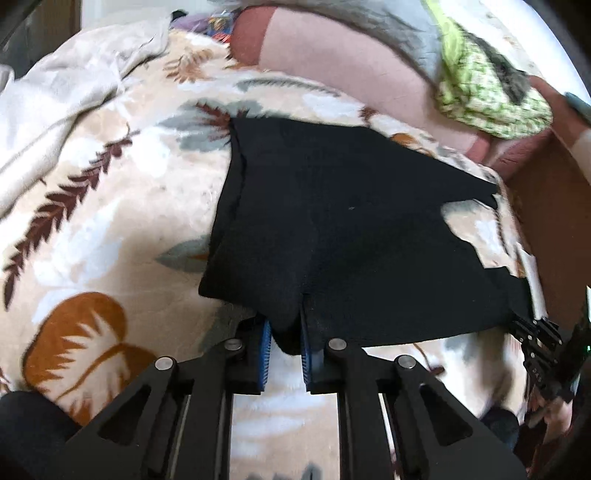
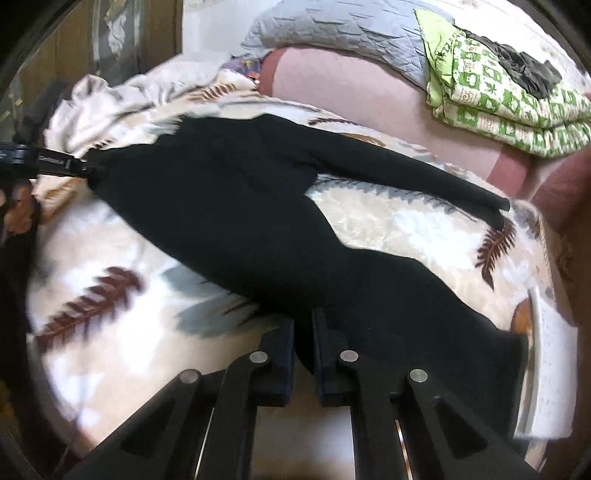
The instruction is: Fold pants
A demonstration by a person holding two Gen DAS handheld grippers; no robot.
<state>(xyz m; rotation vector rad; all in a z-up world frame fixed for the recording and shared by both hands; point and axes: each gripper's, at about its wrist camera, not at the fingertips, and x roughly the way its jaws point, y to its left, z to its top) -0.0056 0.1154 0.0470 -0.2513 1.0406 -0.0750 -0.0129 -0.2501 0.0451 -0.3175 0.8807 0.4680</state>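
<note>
Black pants (image 1: 332, 221) lie spread on a floral blanket (image 1: 110, 221). In the left wrist view my left gripper (image 1: 286, 326) is shut on a bunched fold of the pants' near edge, pinched between its blue pads (image 1: 266, 343). The right gripper (image 1: 535, 332) shows at the far right, at another corner of that edge. In the right wrist view the pants (image 2: 221, 192) run from upper left to lower right, and one leg (image 2: 424, 181) stretches off to the right. My right gripper (image 2: 303, 326) is shut on the pants' near edge. The left gripper (image 2: 62, 162) holds the far left end.
A crumpled white cloth (image 1: 74, 85) lies at the blanket's far left. Behind are a pink pillow (image 2: 351, 85), a grey quilt (image 2: 332, 33) and a folded green patterned cloth (image 2: 509, 107) with a dark garment on top. A brown wooden edge (image 1: 546, 221) borders the right side.
</note>
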